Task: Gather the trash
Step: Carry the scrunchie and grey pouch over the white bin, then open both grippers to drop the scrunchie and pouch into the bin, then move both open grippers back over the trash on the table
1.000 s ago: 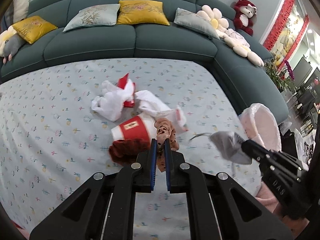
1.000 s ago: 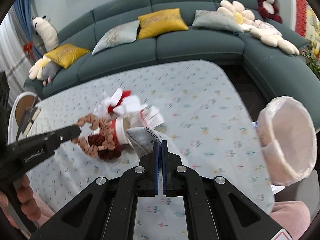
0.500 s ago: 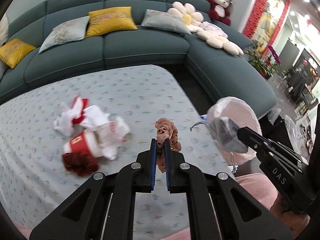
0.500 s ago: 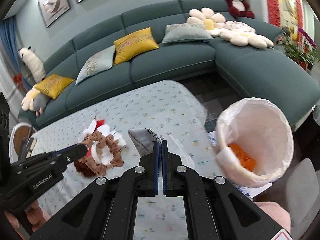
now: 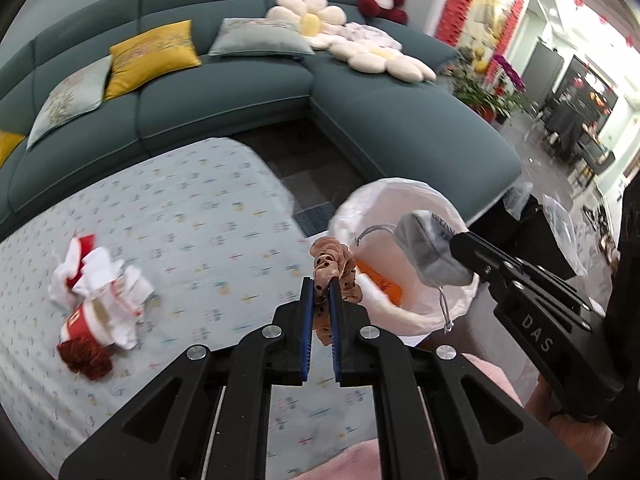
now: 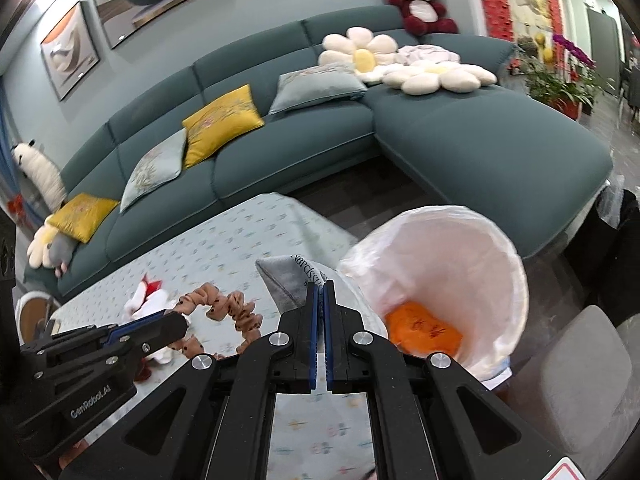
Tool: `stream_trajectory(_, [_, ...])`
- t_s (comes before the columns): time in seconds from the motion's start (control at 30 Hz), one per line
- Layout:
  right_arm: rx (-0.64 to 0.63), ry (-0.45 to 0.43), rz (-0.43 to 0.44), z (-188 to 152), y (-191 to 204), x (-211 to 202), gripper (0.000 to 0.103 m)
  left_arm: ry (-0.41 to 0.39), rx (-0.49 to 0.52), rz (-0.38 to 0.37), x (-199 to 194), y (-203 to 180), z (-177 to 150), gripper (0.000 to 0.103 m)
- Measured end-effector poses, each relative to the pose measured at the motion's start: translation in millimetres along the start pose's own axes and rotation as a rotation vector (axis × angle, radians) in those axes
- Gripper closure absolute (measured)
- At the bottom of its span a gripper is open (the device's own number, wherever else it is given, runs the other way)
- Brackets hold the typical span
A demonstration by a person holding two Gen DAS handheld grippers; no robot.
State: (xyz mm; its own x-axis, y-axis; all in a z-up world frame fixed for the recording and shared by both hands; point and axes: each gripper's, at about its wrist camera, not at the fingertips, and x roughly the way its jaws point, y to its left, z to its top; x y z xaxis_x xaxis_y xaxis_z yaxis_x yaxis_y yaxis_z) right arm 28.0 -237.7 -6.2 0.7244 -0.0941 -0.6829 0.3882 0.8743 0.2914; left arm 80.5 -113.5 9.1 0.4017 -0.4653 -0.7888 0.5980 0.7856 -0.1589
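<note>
Two grippers are now arriving at the bin (image 5: 404, 200), each carrying one item away from the pile on the table (image 5: 208, 216). A second ago both were working over that pile; the bin was then at the edge of both views and is now filling the middle right of them. The left gripper (image 5: 320, 292) is clamping the scrunchie (image 5: 334, 264), which is hanging just short of the bin's near rim. The right gripper (image 6: 321, 292) is clamping the grey pouch (image 6: 288, 280); the left view is showing the pouch over the bin's opening. An orange item (image 6: 424, 326) is lying in the liner. Judged from this, the carry is nearly complete and the release is next. The cup (image 5: 86, 320), tissues (image 5: 108, 280) and a dark red scrunchie (image 5: 84, 358) are remaining on the table.
</note>
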Motion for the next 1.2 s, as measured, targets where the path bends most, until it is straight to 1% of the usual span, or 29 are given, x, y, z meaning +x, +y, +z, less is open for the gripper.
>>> stream_trajectory(0.27, [0.061,-0.002,-0.035,4,-46,5,0.101,0.018,0.05,-0.033,27,-44,13,0.095])
stream_trajectory(0.4, [0.086,0.004,-0.056,4,-65,10,0.101,0.043,0.069,-0.047,45,-63,19,0.095])
stream_trajectory(0.57, [0.115,0.012,-0.076,6,-85,18,0.101,0.068,0.093,-0.052,63,-79,24,0.095])
stream_trajectory(0.77, [0.123,0.034,-0.103,13,-100,32,0.1,0.073,0.097,-0.055,81,-92,35,0.092])
stream_trajectory(0.8, [0.123,0.04,-0.109,13,-102,34,0.098,0.069,0.094,-0.055,83,-93,37,0.092])
stream_trajectory(0.83, [0.121,0.044,-0.112,14,-104,35,0.095,0.066,0.091,-0.057,84,-94,38,0.088])
stream_trajectory(0.87, [0.119,0.043,-0.116,14,-105,36,0.093,0.063,0.088,-0.061,84,-94,39,0.075])
stream_trajectory(0.9, [0.118,0.044,-0.119,14,-105,36,0.091,0.06,0.082,-0.051,85,-94,41,0.065])
stream_trajectory(0.93, [0.116,0.044,-0.121,14,-105,36,0.085,0.054,0.077,-0.044,84,-94,41,0.049])
stream_trajectory(0.97, [0.114,0.041,-0.126,15,-105,36,0.082,0.038,0.069,-0.04,83,-93,41,0.046])
stream_trajectory(1.0, [0.113,0.037,-0.129,15,-105,35,0.077,0.033,0.069,-0.041,82,-92,42,0.046])
stream_trajectory(1.17, [0.109,0.025,-0.134,16,-101,32,0.072,0.041,0.067,-0.027,82,-87,42,0.045])
stream_trajectory(1.2, [0.109,0.023,-0.134,16,-100,32,0.068,0.043,0.058,-0.027,81,-84,41,0.045])
